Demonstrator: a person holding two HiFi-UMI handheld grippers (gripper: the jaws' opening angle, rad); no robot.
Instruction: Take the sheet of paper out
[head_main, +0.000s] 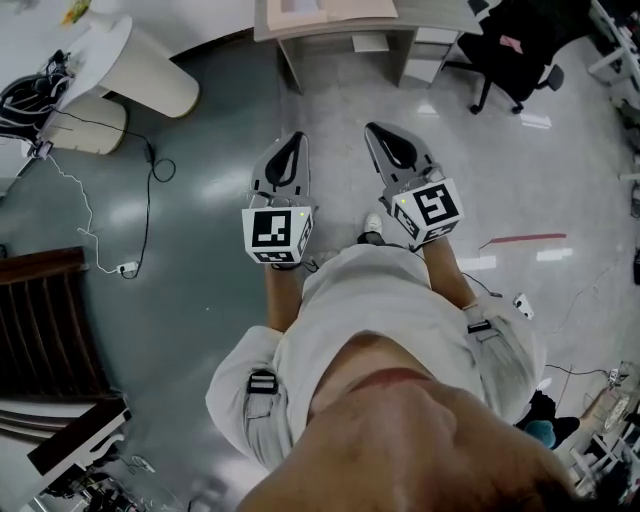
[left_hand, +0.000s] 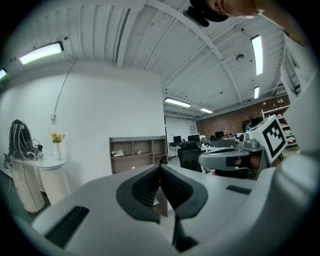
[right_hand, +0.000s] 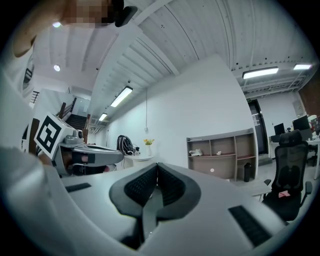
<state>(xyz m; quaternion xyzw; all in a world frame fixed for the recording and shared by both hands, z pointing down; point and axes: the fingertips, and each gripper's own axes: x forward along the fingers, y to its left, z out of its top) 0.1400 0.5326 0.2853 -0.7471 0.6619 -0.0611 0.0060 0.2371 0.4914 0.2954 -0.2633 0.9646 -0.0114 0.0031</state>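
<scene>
Standing on the grey floor (head_main: 200, 200), I hold both tools out ahead of me, side by side and apart. My left tool (head_main: 296, 142) has its jaws pressed together with nothing between them, and my right tool (head_main: 380, 132) is closed and empty too. Past the left one, a vase (left_hand: 57, 150) holding flowers stands on a white round bench (left_hand: 30, 162). Next comes an open shelf unit (left_hand: 136, 151) with a few small things in its compartments, too small to name. A black chair (head_main: 515, 50) sits far right. Where the sheet of paper lies, I cannot tell.
</scene>
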